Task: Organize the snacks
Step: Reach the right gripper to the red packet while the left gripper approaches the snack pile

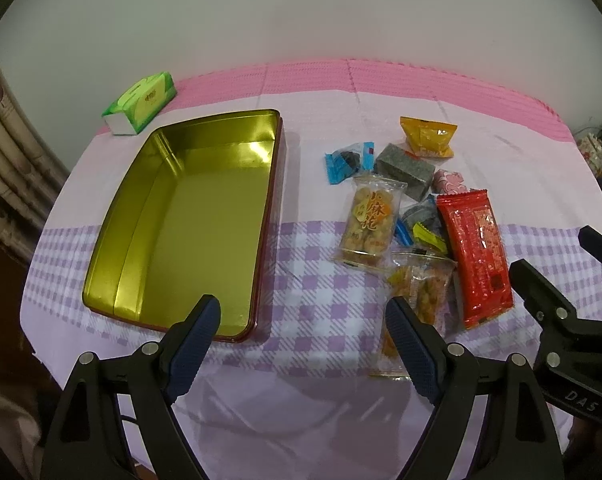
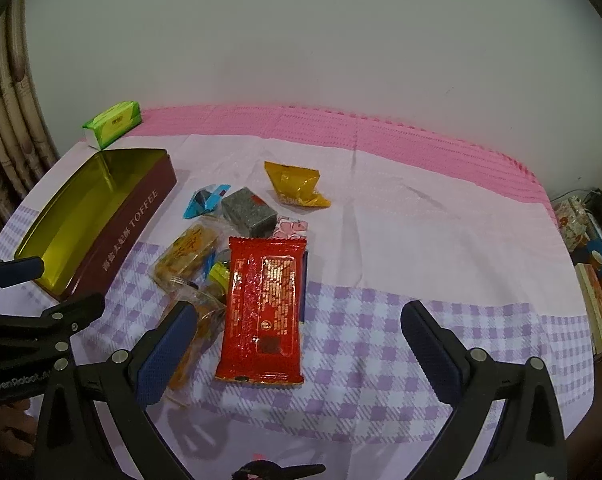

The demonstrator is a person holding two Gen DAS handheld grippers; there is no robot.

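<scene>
Both tools spread wide, nothing held; tin empty, snacks unsorted

Right tool (image 2: 299, 334) is wide open and empty; the red packet (image 2: 263, 308) lies between its fingers, slightly ahead, long axis running roughly straight away from the tool, so fingers would close across its short width. Right is the nearer arm, judging by framing. Packet is flat glossy foil, crinkled, resting partly over other wrappers. Left tool (image 1: 303, 334) is also spread and empty, low centre of its frame, with the open gold-lined tin (image 1: 113, 216) ahead to upper left and a clear bag of fried twists (image 1: 417, 300) touching or just behind its right finger. Rest of pile sits mid-right: orange pouch (image 1: 427, 136), grey block (image 1: 407, 168), blue wrapper (image 1: 347, 162). All on checked cloth over the table (image 1: 321, 280)
</scene>
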